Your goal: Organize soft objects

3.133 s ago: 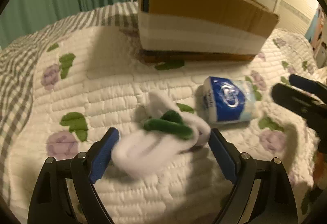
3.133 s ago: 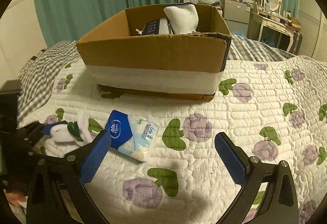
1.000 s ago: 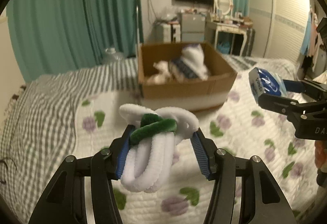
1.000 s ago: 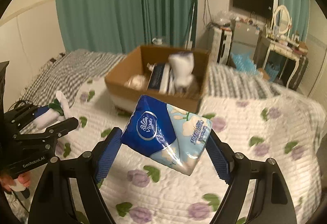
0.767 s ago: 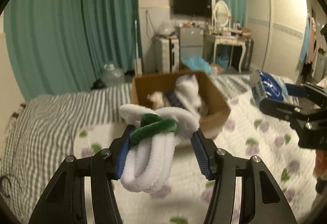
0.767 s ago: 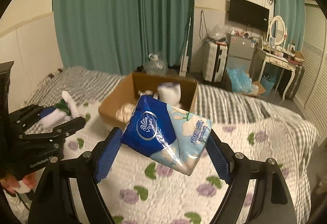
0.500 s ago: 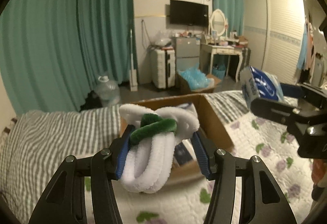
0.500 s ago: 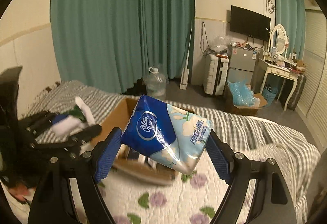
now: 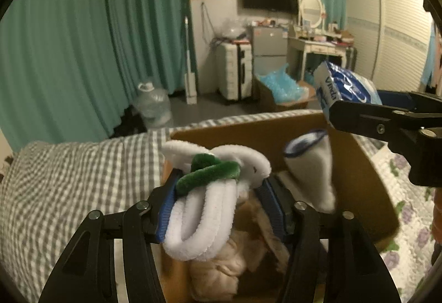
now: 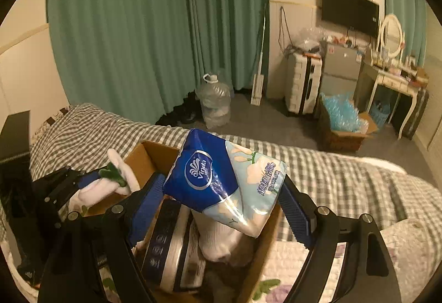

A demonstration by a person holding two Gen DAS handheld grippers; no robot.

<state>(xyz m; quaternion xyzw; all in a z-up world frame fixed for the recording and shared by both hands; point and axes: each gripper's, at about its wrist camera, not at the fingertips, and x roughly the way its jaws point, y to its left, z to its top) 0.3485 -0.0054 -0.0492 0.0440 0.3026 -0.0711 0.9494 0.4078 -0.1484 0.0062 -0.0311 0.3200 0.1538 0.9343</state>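
My left gripper (image 9: 218,203) is shut on a white plush toy with a green band (image 9: 204,198) and holds it over the left end of an open cardboard box (image 9: 367,178) on the bed. My right gripper (image 10: 221,206) is shut on a blue Vinda tissue pack (image 10: 223,181) and holds it above the same box (image 10: 138,156). The tissue pack also shows in the left wrist view (image 9: 342,87), and the plush toy in the right wrist view (image 10: 110,178). Inside the box lie a white sock (image 9: 309,167), a beige cloth (image 9: 221,269) and another tissue pack (image 10: 165,247).
The box sits on a bed with a grey checked sheet (image 9: 69,178) and a flowered quilt (image 9: 408,225). Past the bed are teal curtains (image 10: 138,26), a water jug (image 10: 215,101), a suitcase (image 10: 301,81) and a dressing table (image 10: 395,76).
Both grippers have moved forward with their loads and now hang over the open box, which fills the lower part of both views. Neither grip has changed.
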